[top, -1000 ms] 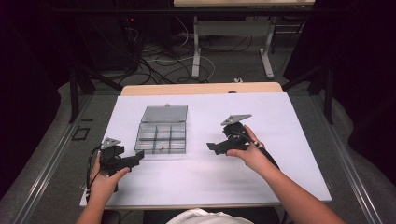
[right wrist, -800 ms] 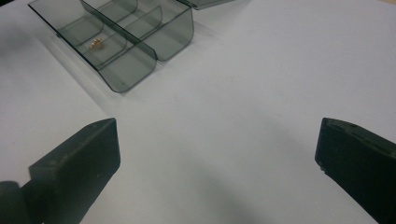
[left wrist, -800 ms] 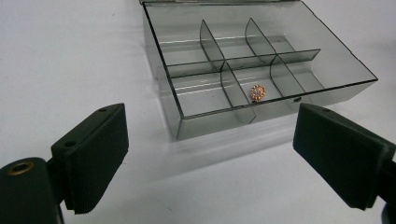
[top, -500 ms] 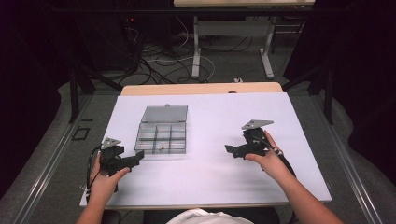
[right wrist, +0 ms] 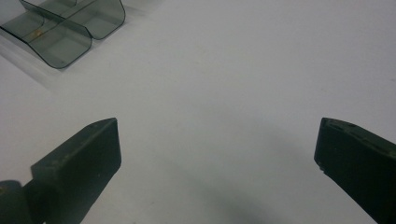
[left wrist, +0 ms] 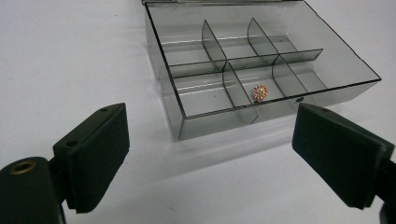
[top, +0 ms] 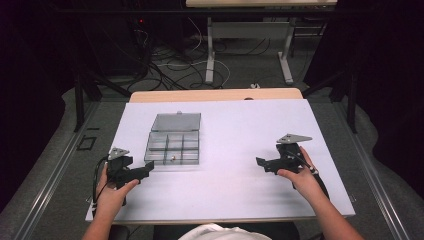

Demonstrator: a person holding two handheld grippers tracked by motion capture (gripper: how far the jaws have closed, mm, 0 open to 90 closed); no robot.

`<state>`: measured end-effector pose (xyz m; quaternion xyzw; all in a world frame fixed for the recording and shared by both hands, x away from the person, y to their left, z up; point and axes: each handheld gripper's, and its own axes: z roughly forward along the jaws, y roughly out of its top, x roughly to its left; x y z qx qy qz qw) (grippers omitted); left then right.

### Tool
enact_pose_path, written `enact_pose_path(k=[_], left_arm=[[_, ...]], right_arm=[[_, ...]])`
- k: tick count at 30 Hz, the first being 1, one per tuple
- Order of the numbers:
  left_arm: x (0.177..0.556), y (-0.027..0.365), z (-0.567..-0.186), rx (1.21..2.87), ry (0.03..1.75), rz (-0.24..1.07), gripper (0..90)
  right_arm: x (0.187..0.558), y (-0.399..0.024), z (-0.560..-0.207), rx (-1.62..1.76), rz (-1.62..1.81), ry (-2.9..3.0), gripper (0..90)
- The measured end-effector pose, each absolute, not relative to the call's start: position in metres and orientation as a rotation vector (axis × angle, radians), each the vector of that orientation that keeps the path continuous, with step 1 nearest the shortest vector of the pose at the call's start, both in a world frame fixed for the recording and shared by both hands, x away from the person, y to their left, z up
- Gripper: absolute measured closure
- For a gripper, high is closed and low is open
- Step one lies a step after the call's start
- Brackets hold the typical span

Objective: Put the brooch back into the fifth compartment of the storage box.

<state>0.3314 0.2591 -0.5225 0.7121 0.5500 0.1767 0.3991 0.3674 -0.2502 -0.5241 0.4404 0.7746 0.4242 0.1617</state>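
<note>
A smoky clear compartment box point(top: 173, 146) lies on the white table top with its lid open flat behind it. In the left gripper view the box point(left wrist: 261, 56) has several compartments, and a small pink and gold flower-shaped jewel point(left wrist: 260, 91) sits in the near middle one. My left gripper point(top: 146, 171) rests just left of the box's near corner, open, with nothing between its jaws point(left wrist: 212, 158). My right gripper point(top: 260, 162) is far to the right of the box, open and empty point(right wrist: 217, 168). A corner of the box point(right wrist: 60, 32) shows at the right gripper view's top left.
The white table top point(top: 230, 130) has wide bare room between the box and my right gripper. A wooden table edge point(top: 215, 95) lies behind it. Cables and desk legs point(top: 210, 55) stand on the floor beyond.
My right gripper has drawn back from beside the box to the right and a little nearer the front edge. The left gripper and box have not moved.
</note>
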Motion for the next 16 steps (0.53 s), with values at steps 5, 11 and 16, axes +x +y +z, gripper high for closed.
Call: enact_pose_path(k=[5, 11, 16], left_arm=[[0.3315, 0.2595, -0.5222, 1.811, 1.395, 0.442, 11.5], [0.3323, 0.2596, -0.5225, 1.811, 1.398, 0.439, 11.6], [0.3325, 0.2595, -0.523, 1.803, 1.398, 0.444, 11.7]], right_arm=[[0.3652, -0.2556, -0.5304, 1.286, 1.199, 2.19, 1.4], [0.3656, -0.2597, -0.5342, 1.313, 1.195, 2.194, 2.5], [0.3658, -0.2603, -0.5352, 1.311, 1.197, 2.205, 2.5]])
